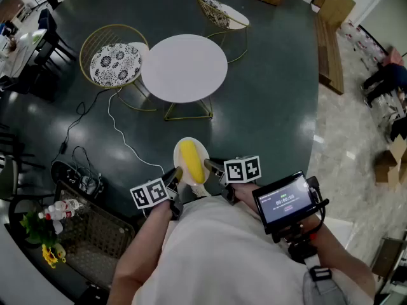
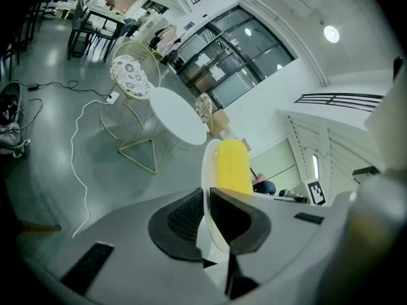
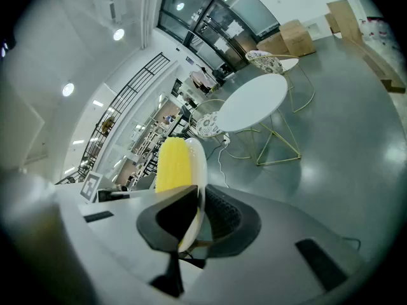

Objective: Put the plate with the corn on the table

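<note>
The floor point(image 1: 273, 107) is dark green and shiny, and at the right side it changes to pale stone tiles point(image 1: 346, 145). A round white counter point(image 1: 184, 67) on thin gold legs stands in the middle. A gold wire chair point(image 1: 114, 62) stands just beside it at the left and a second chair point(image 1: 221, 9) behind it, both with patterned cushions. A white cable point(image 1: 117, 132) lies on the floor. Far behind are tall dark-framed windows point(image 2: 238, 59), a white wall point(image 2: 280, 100) and a round ceiling lamp point(image 2: 331, 33).
</note>
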Motion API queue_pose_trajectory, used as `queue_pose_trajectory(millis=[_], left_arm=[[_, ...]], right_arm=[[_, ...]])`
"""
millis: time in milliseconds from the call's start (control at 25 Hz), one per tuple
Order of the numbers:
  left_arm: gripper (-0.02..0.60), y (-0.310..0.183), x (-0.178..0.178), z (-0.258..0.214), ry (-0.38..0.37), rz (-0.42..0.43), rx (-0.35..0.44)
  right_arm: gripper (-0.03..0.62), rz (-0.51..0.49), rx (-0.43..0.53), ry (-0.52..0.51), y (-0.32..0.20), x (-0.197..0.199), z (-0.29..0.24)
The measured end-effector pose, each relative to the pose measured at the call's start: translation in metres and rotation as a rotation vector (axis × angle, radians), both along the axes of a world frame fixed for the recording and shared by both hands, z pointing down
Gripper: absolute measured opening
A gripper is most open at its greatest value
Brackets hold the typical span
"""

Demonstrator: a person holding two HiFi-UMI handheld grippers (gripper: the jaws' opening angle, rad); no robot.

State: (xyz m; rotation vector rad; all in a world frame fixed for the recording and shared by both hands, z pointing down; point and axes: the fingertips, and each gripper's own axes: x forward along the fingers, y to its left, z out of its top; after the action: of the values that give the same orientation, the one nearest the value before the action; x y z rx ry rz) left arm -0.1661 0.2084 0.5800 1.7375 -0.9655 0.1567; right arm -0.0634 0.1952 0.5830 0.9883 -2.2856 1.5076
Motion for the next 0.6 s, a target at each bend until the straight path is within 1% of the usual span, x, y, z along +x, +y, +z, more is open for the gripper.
queue_pose_trajectory(millis=[200, 360, 600], left_arm=[[0.037, 0.048, 0.024, -0.005, 0.006, -0.003, -0.013], [0.037, 0.084, 0.048, -0.008, -0.005, 0.042, -0.022], [0.037, 0.111, 0.086, -0.01, -0.004, 0.108, -0.028]], right_arm=[[0.038, 0.015, -0.004, -0.016, 0.05, 0.024, -0.005], [0.038, 0.056, -0.03, -0.034, 0.091, 0.048, -0.005], [0.038, 0.124, -0.037, -0.034, 0.124, 0.086, -0.009]])
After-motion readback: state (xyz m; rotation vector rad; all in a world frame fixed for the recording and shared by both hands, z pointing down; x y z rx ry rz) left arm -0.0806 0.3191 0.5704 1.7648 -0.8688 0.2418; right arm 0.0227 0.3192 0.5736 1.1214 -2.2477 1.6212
